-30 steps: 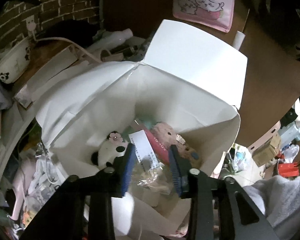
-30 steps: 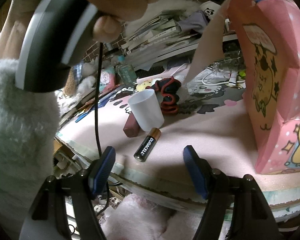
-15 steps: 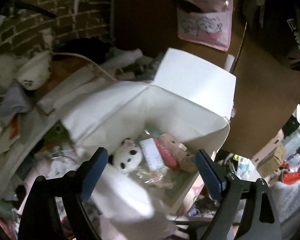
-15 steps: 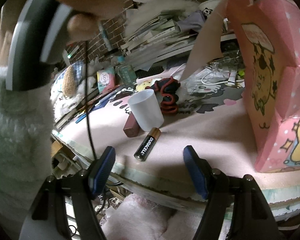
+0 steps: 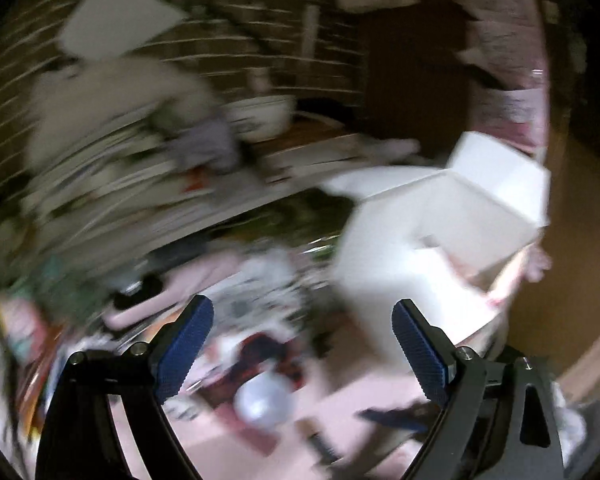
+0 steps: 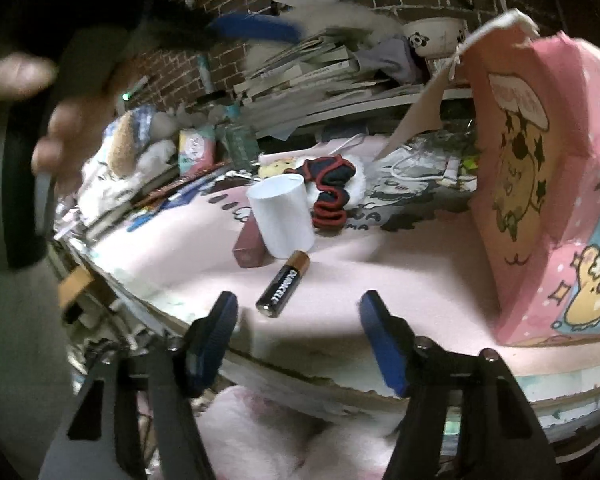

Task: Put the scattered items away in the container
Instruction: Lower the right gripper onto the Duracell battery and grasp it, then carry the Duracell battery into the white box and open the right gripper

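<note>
At the far left of the right wrist view a person's hand in a pale fluffy sleeve holds the dark handle of the left gripper; this part is blurred. In its own view, also much blurred, its blue-padded jaws stand wide apart with nothing between them.

Next comes a low table covered by a pink mat with cartoon prints. On it stands an upright white plastic cup, and a small dark-pink rectangular box touches its left lower side. Just in front of the cup lies a black and copper battery, on its side, the copper end pointing to the cup. Behind the cup, to the right, lies a dark fabric item with red trim.

The right gripper hangs low at the near edge of the table. Its jaws are closing, but nothing is between them; the battery lies just beyond the left pad, not touching it.

At the far right stands the pink paper bag with yellow cartoon figures, upright on the mat, its mouth open. In the left wrist view the white inside of this bag is at the right.
</note>
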